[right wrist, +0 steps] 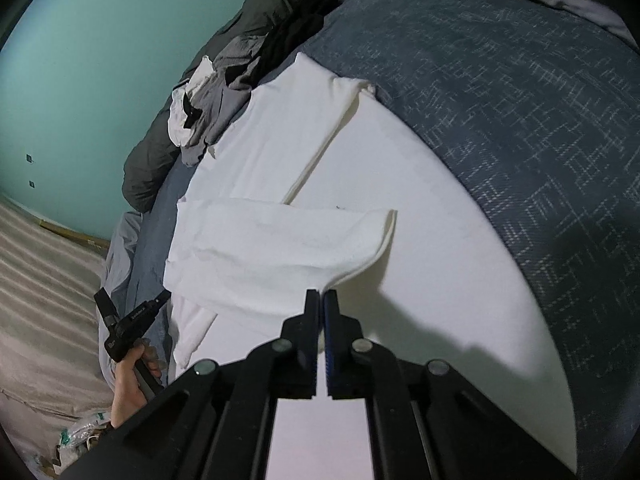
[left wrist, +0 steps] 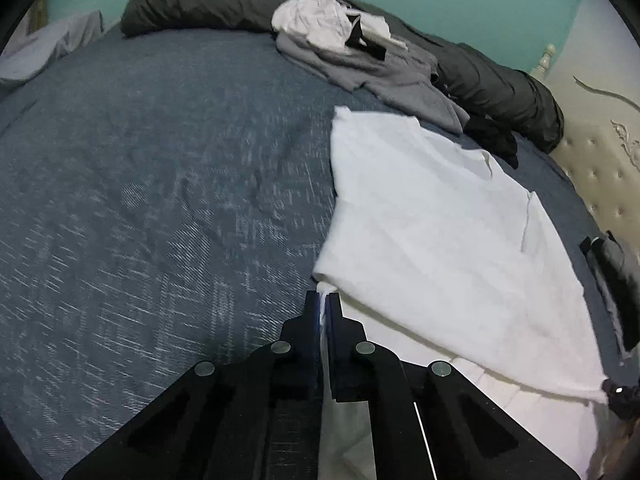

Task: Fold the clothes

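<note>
The bed (left wrist: 160, 184) carries a blue woven cover and serves as the reference for everything noted. Along the far edge of the bed lies a long dark rolled duvet (left wrist: 208, 0), running toward the padded cream headboard (left wrist: 600, 168) at the bed's right end. The white garment (left wrist: 432, 216), the item under work, lies spread flat on the bed's near right portion, partly folded: in the right wrist view one side panel is turned over onto the body and a white sleeve (right wrist: 280, 240) lies crosswise on top. On the bed against the duvet, beyond the white garment, sits a heap of unfolded clothes (left wrist: 352, 48), grey and white pieces with something black among them. The left claw (left wrist: 323, 300) is closed, its tips pinching a corner edge of the white garment at the bed's near side. The right claw (right wrist: 321, 298) is closed with only a slit between its fingers, tips at the near edge of the folded sleeve; whether cloth is caught in it cannot be told. A hand (right wrist: 132, 384) holds the left claw's handle at the near edge of the bed
</note>
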Demonstrator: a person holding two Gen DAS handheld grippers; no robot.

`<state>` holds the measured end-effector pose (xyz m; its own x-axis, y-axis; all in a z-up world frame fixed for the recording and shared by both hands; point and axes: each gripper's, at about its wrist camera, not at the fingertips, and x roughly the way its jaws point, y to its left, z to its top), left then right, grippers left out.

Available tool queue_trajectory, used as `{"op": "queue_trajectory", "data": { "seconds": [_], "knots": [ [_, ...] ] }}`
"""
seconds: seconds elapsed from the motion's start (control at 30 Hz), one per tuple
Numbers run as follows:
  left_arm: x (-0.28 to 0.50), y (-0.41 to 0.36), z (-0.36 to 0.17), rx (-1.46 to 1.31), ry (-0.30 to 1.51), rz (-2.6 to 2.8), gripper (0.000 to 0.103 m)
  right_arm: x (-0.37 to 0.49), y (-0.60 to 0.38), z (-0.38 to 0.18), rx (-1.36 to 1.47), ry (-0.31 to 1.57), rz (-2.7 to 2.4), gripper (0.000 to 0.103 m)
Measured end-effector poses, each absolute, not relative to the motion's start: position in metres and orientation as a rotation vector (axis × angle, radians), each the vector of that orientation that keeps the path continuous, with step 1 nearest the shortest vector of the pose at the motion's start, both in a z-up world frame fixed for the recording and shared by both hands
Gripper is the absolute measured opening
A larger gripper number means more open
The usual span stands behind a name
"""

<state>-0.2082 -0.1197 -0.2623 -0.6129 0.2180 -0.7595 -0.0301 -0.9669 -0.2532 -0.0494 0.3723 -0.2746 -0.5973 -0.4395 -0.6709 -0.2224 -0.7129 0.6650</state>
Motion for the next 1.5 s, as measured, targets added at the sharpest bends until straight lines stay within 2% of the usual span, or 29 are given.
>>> {"op": "queue_trajectory", "data": {
  "seconds": [0.13, 0.33, 0.57, 0.6, 0.67, 0.73, 0.8, 0.83, 0.9, 0.93, 0.97, 1.2, 1.27, 1.3, 1.33, 1.37, 1.4, 1.43, 1.5],
  "knots": [
    [-0.21, -0.126, -0.273, -1.351, -0.394, 2.661, 0.003, -0.048, 0.373, -0.274, 1.347, -1.098, -2.451, 0.002],
    [-0.211, -0.123, -0.271, -1.36, -0.366, 2.67, 0.006, -0.049, 0.377, -0.281, 1.378, -1.1, -2.449, 0.002],
    [-0.209, -0.129, -0.266, -1.348, -0.428, 2.676, 0.007, -0.049, 0.368, -0.288, 1.437, -1.029, -2.432, 0.002],
    [-0.208, -0.129, -0.262, -1.341, -0.428, 2.693, 0.01, -0.05, 0.367, -0.293, 1.46, -1.043, -2.411, 0.002],
    [-0.206, -0.132, -0.255, -1.315, -0.437, 2.729, 0.023, -0.05, 0.37, -0.301, 1.486, -1.096, -2.381, 0.003],
    [-0.204, -0.136, -0.249, -1.281, -0.457, 2.758, 0.048, -0.05, 0.374, -0.298, 1.487, -1.113, -2.391, 0.003],
    [-0.204, -0.138, -0.248, -1.252, -0.49, 2.753, 0.052, -0.049, 0.378, -0.29, 1.481, -1.103, -2.433, 0.004],
    [-0.205, -0.139, -0.248, -1.244, -0.502, 2.745, 0.052, -0.048, 0.38, -0.286, 1.471, -1.103, -2.452, 0.008],
    [-0.208, -0.139, -0.254, -1.257, -0.514, 2.728, 0.052, -0.047, 0.387, -0.282, 1.416, -1.137, -2.477, 0.03],
    [-0.21, -0.139, -0.257, -1.265, -0.525, 2.718, 0.052, -0.048, 0.391, -0.281, 1.388, -1.161, -2.487, 0.048],
    [-0.211, -0.139, -0.26, -1.272, -0.538, 2.71, 0.052, -0.049, 0.396, -0.281, 1.362, -1.185, -2.497, 0.05],
    [-0.215, -0.133, -0.265, -1.274, -0.501, 2.679, 0.051, -0.083, 0.397, -0.282, 1.386, -1.036, -2.6, 0.05],
    [-0.218, -0.13, -0.267, -1.277, -0.489, 2.663, 0.039, -0.09, 0.393, -0.285, 1.413, -0.986, -2.621, 0.048],
    [-0.219, -0.129, -0.269, -1.279, -0.479, 2.652, 0.029, -0.094, 0.391, -0.287, 1.426, -0.961, -2.632, 0.042],
    [-0.219, -0.126, -0.27, -1.283, -0.47, 2.641, 0.022, -0.096, 0.39, -0.29, 1.44, -0.944, -2.638, 0.025],
    [-0.219, -0.126, -0.271, -1.282, -0.467, 2.634, 0.02, -0.097, 0.389, -0.292, 1.453, -0.936, -2.641, 0.015],
    [-0.219, -0.125, -0.271, -1.28, -0.466, 2.628, 0.016, -0.097, 0.389, -0.294, 1.457, -0.939, -2.641, 0.012],
    [-0.218, -0.124, -0.271, -1.278, -0.465, 2.622, 0.011, -0.096, 0.39, -0.294, 1.451, -0.953, -2.639, 0.004],
    [-0.216, -0.129, -0.27, -1.262, -0.514, 2.613, 0.01, -0.092, 0.394, -0.293, 1.421, -1.004, -2.627, 0.002]
  ]
}}
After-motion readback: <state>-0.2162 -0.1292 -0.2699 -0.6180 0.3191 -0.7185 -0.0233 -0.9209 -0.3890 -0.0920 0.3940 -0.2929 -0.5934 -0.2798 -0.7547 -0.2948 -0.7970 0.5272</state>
